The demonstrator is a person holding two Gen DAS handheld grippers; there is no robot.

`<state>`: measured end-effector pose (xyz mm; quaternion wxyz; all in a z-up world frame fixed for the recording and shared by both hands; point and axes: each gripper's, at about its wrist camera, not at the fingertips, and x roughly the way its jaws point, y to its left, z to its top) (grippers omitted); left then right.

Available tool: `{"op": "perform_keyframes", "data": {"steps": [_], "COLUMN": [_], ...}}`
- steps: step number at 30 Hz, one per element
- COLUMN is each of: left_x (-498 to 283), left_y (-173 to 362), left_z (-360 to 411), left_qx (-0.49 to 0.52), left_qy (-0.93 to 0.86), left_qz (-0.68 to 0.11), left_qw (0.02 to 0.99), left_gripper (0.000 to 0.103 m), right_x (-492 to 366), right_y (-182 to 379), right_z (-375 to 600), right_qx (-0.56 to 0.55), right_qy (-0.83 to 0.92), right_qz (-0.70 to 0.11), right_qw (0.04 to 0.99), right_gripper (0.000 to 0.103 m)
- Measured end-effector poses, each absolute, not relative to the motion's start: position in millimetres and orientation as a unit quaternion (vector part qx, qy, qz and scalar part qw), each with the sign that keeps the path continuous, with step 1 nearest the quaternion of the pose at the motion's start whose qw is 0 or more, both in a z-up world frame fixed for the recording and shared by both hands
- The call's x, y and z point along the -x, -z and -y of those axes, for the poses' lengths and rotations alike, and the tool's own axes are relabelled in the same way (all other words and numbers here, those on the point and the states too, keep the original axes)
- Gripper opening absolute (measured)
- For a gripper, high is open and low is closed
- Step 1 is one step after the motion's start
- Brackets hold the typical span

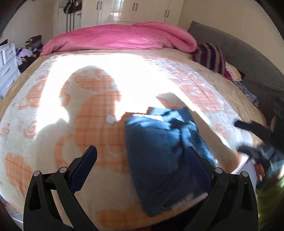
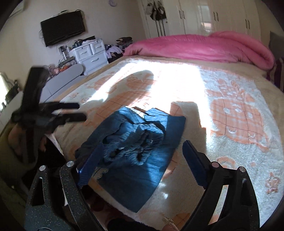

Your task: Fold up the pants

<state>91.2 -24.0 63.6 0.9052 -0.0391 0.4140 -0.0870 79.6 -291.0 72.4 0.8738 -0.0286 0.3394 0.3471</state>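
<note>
I have both grippers free above the bed. My left gripper (image 1: 140, 163) has its fingers spread wide apart with nothing between them, and my right gripper (image 2: 142, 156) is just as wide, also holding nothing.

The blue jeans (image 2: 134, 147) lie in the lower middle of the right wrist view, near the front edge of the bed, in a compact, roughly rectangular bundle. The gathered waistband sits bunched on top in the middle of it, so I judge the folding to be well along, with the bundle untidy and perhaps one more fold or a flattening pass to go. In the left wrist view the same jeans (image 1: 165, 156) fill the lower right, partly behind my right-hand finger.

For the next move I would bring one gripper down to a free edge of the denim, close on a single layer stack, and carry it across while the other pins the bundle. The fluffy cover may drag on the cloth.

The surface is a plush cream blanket (image 2: 230, 124) with orange cartoon shapes, lit hard by sun in mid-frame. A pink duvet (image 2: 204, 46) is rolled along the upper edge. Upper left shows a wall television (image 2: 62, 30) and white drawers (image 2: 92, 53); wardrobe doors (image 2: 221, 16) stand upper right.
</note>
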Motion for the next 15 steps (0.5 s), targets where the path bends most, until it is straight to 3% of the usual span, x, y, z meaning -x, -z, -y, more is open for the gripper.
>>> {"op": "perform_keyframes", "data": {"steps": [13, 15], "left_x": [-159, -165], "left_y": [-42, -34], "left_z": [31, 37], "left_qx": [0.016, 0.009], "left_qy": [0.135, 0.143], "left_qz": [-0.472, -0.477], "left_qw": [0.871, 0.867], "left_gripper": [0.099, 0.098], "right_x": [-24, -20], "right_y": [-64, -62], "right_z": [218, 206], "right_qx": [0.145, 0.166], "right_qy": [-0.419, -0.423], "right_qz": [-0.328, -0.331], "right_qw": [0.834, 0.827], "right_gripper": [0.084, 0.077]}}
